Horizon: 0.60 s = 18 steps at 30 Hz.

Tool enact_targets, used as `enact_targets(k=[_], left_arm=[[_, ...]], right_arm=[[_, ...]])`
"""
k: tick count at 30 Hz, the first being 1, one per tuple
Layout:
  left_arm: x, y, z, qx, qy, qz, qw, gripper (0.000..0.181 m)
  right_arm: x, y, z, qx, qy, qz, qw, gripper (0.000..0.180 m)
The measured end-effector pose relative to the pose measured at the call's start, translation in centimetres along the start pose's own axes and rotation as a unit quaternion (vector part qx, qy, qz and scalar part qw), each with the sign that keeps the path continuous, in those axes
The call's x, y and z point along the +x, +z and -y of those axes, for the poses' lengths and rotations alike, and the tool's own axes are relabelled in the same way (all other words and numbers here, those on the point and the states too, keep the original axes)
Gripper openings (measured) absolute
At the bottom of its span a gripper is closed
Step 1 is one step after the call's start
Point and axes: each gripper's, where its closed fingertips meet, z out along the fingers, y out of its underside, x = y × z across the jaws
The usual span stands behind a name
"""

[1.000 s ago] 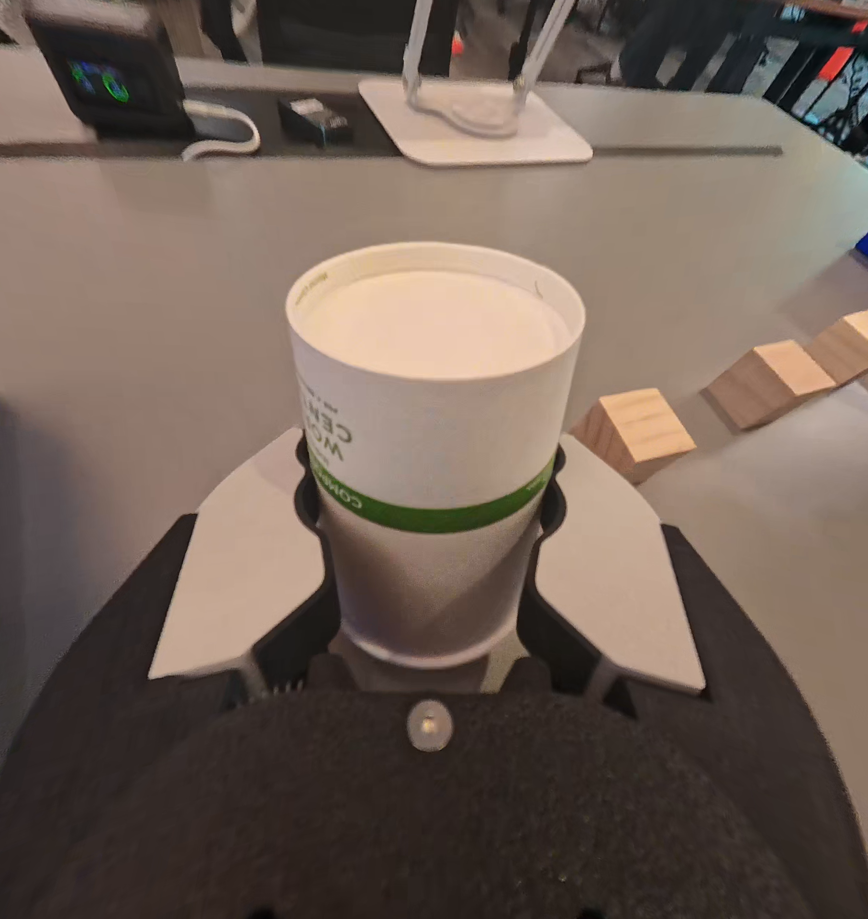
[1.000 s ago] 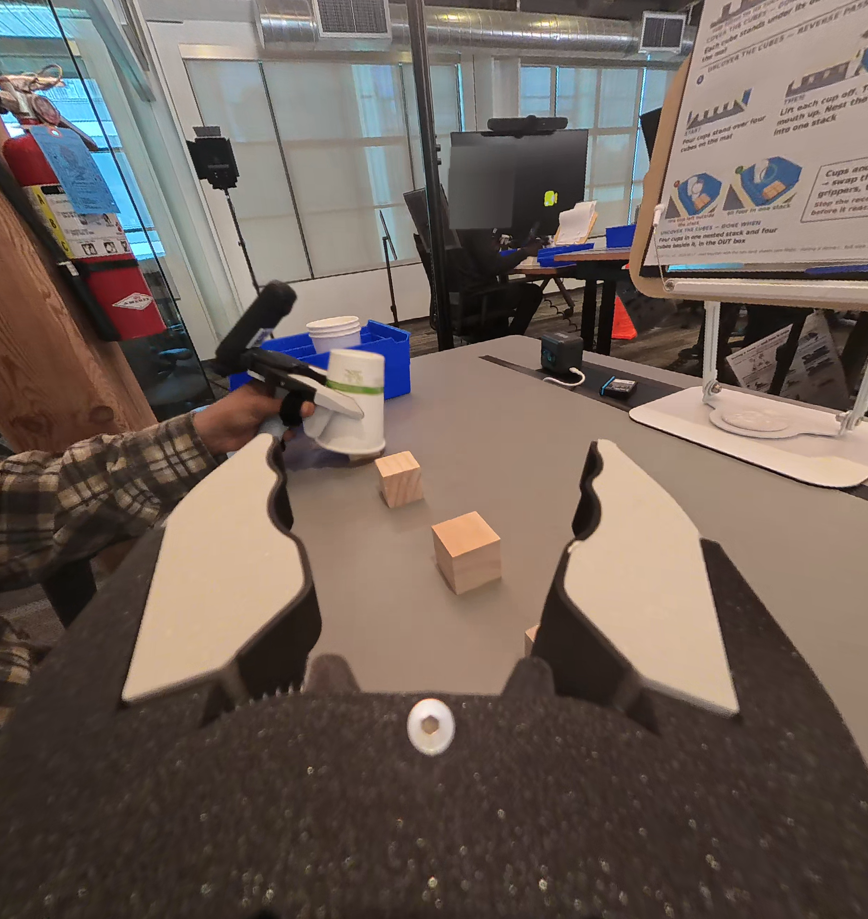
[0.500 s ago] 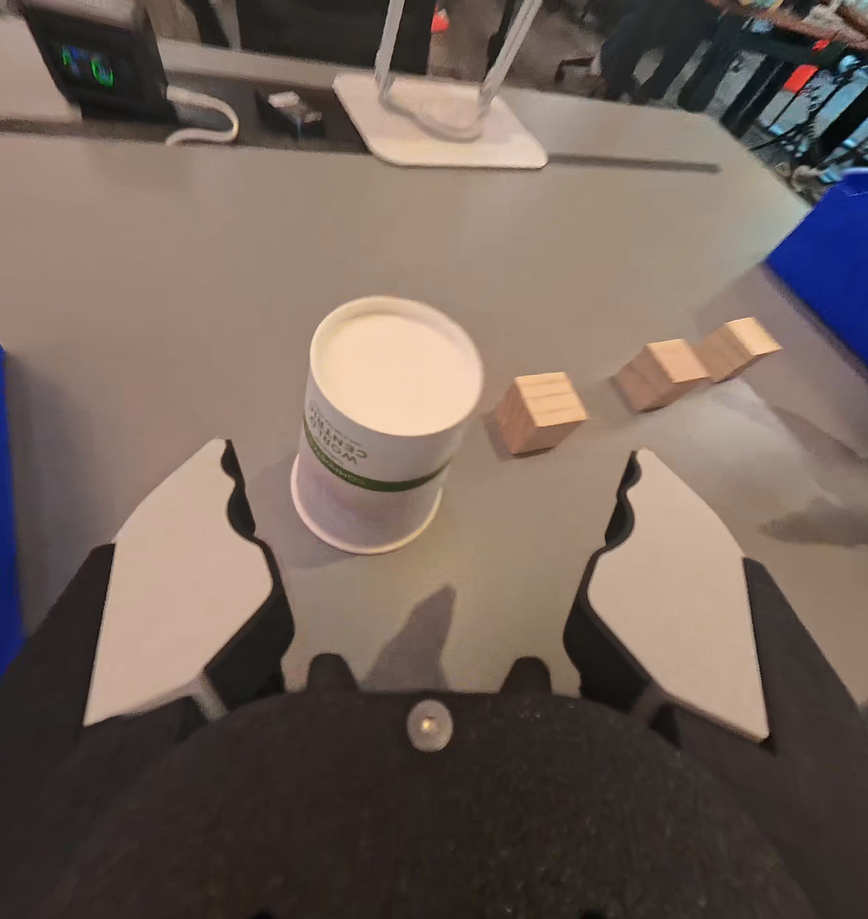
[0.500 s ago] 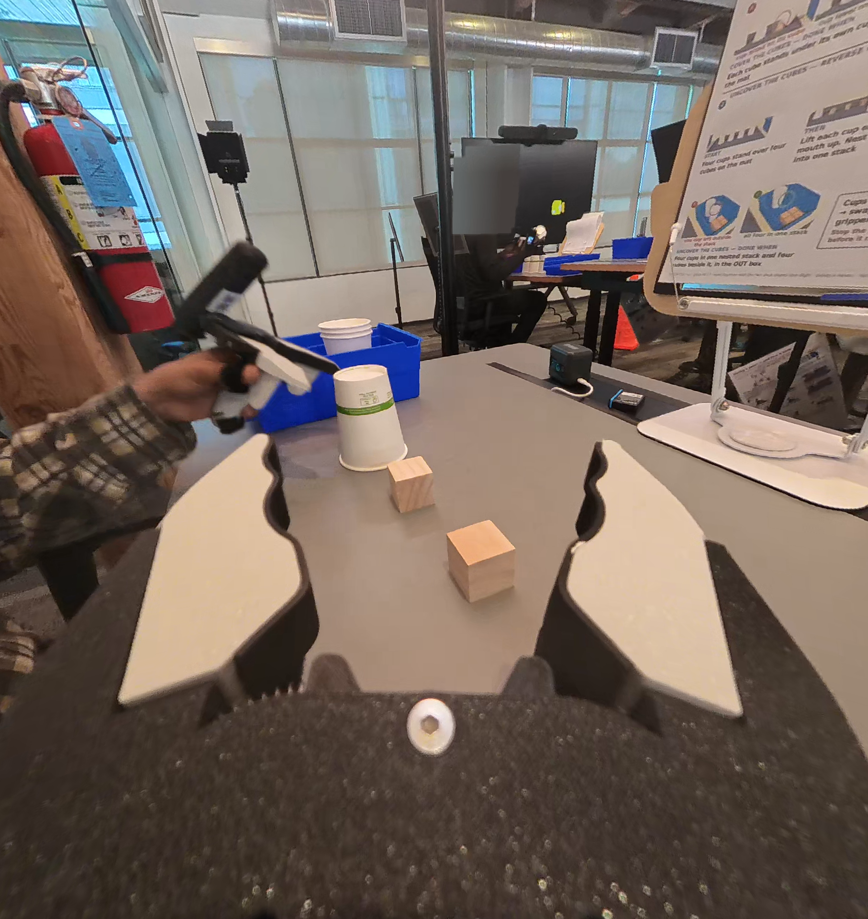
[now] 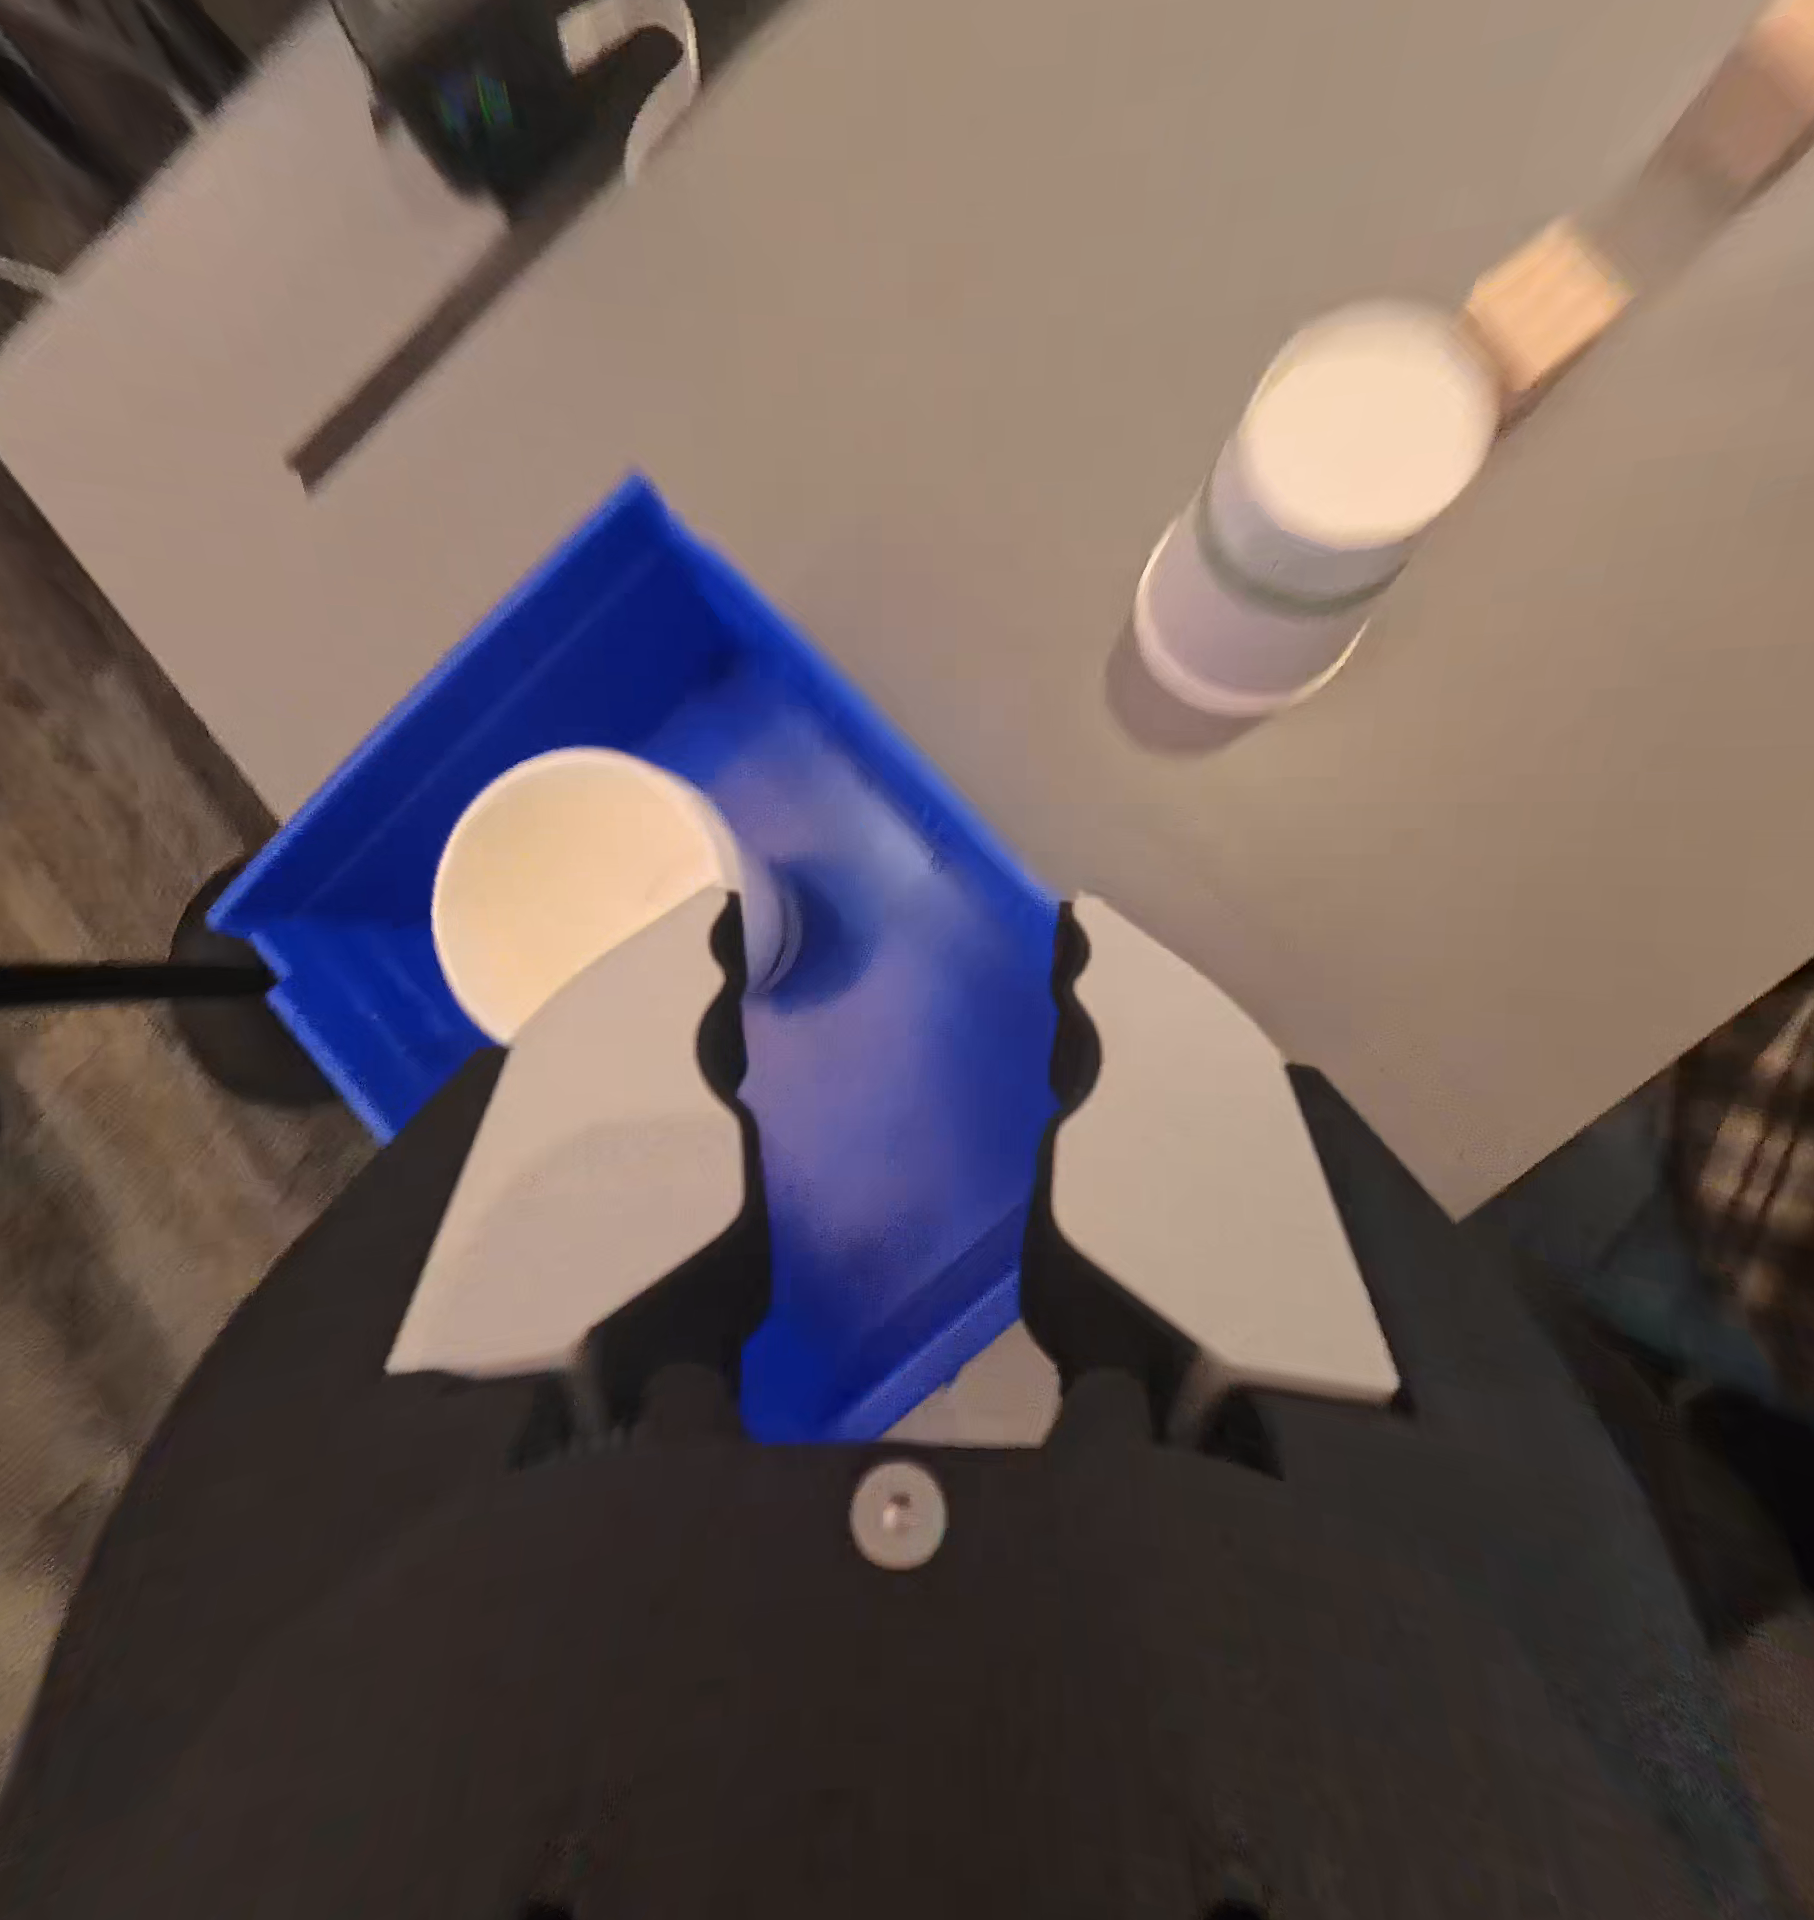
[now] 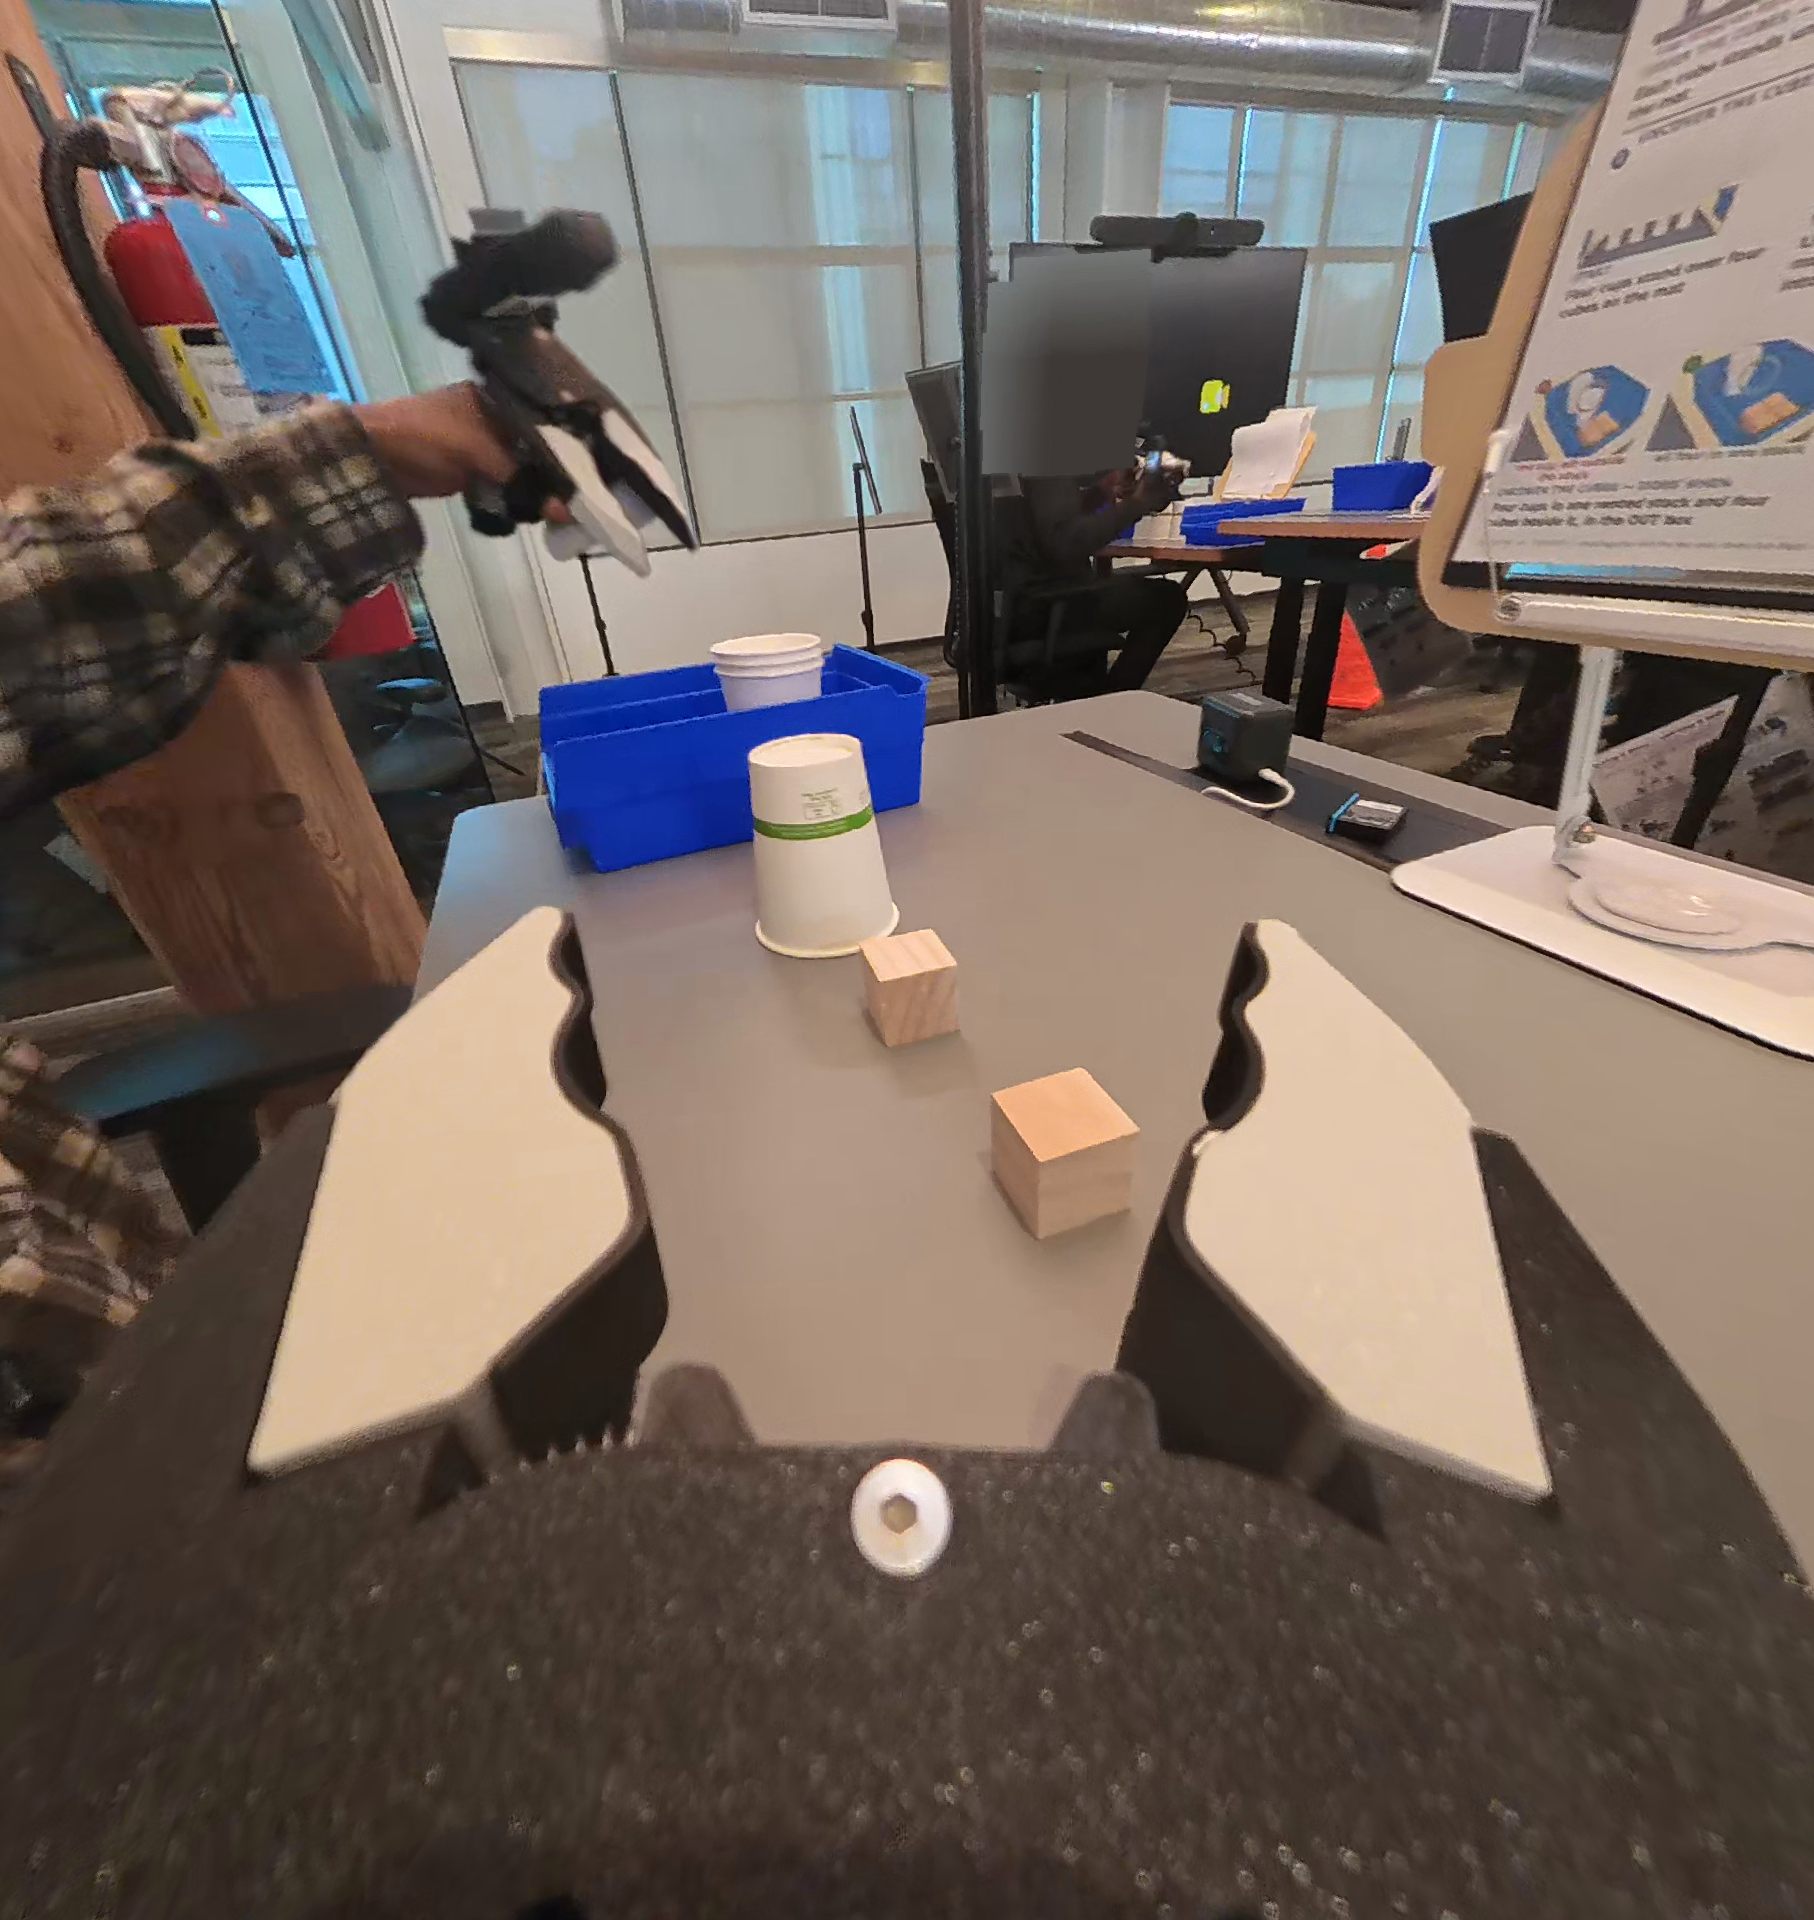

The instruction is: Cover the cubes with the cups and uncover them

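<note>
While the left gripper hangs above the blue bin, its jaws stand partly open with nothing between them, flat pale finger plates with wavy black inner edges framing the bin's smooth plastic floor. Nested white paper cups stand mouth-up in the bin, just beside the left finger tip; that view is blurred. From the right wrist view the same gripper is held high in a hand with a plaid sleeve, well above the bin, which sits at the far corner of the counter. One cup, white paper with a green band, stands upside down on the matte grey counter, its wide rim flat on the surface; whether it hides a cube cannot be told. Just beside its rim sits a pale wooden cube, grain showing, and nearer, apart from it, a second cube with crisp square edges. The right gripper hovers low over the counter with jaws wide open and empty, the near cube just inside its right finger. Bare counter lies between the cubes and the white stand base at the right, and the counter's left edge drops off close to the left finger.
</note>
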Motion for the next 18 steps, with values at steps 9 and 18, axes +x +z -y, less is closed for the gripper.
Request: enact_targets(k=[9,18], left_arm=[[-4.0,5.4,-3.1,-0.155,0.01,0.003,0.988,0.033],[-4.9,6.7,-3.6,-0.175,-0.017,0.0,0.984,0.015]], right_arm=[[-1.7,-0.2,0.3,-0.012,-0.017,0.013,1.0,0.113],[-1.5,-0.9,1.1,0.01,-0.003,0.026,1.0,0.113]])
